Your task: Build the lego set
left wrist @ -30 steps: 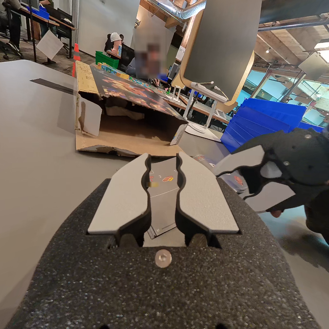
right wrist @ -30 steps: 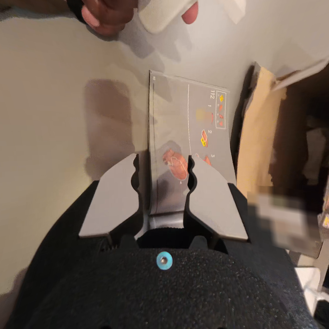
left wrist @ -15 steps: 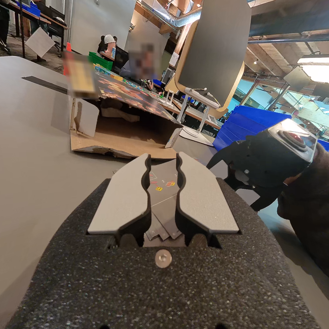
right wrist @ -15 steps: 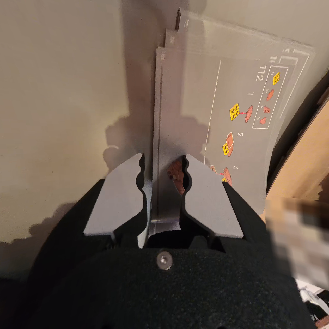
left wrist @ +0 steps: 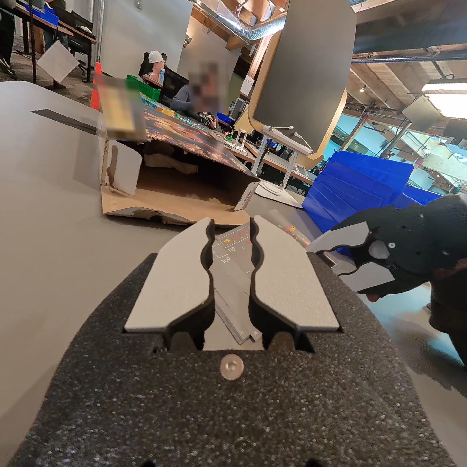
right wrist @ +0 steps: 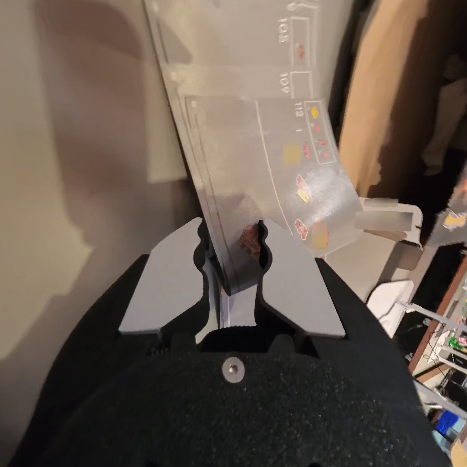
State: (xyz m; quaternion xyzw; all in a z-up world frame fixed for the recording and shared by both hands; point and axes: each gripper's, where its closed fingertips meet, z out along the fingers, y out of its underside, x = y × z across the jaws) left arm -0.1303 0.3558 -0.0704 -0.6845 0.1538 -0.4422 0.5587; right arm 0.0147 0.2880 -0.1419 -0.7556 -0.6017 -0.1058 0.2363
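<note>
A wide grey table (left wrist: pixel 45 207) fills most of the left wrist view. On it lies an opened cardboard box (left wrist: pixel 161 192), its printed top sagging and its torn flap spread flat toward the camera. Stacked blue bins (left wrist: pixel 358 187) stand beyond the table's right side.

Just in front of the box flap lies the grey instruction booklet (left wrist: pixel 231 267), its pages fanned so several edges show. The left gripper (left wrist: pixel 232 222) points low along the table toward the box, with the booklet seen between its two fingers; they stand a little apart and do not visibly press on the paper, so the claw is open.

The right gripper (left wrist: pixel 326 260) comes in from the right side, turned on its side so one finger (left wrist: pixel 341 237) sits above the other. In the right wrist view the right gripper (right wrist: pixel 231 225) looks along a curled booklet (right wrist: pixel 255 161) page whose near edge runs into the gap beside the left-hand finger (right wrist: pixel 171 273). That view is blurred, and I cannot tell whether the claw pinches the page or only frames it.
</note>
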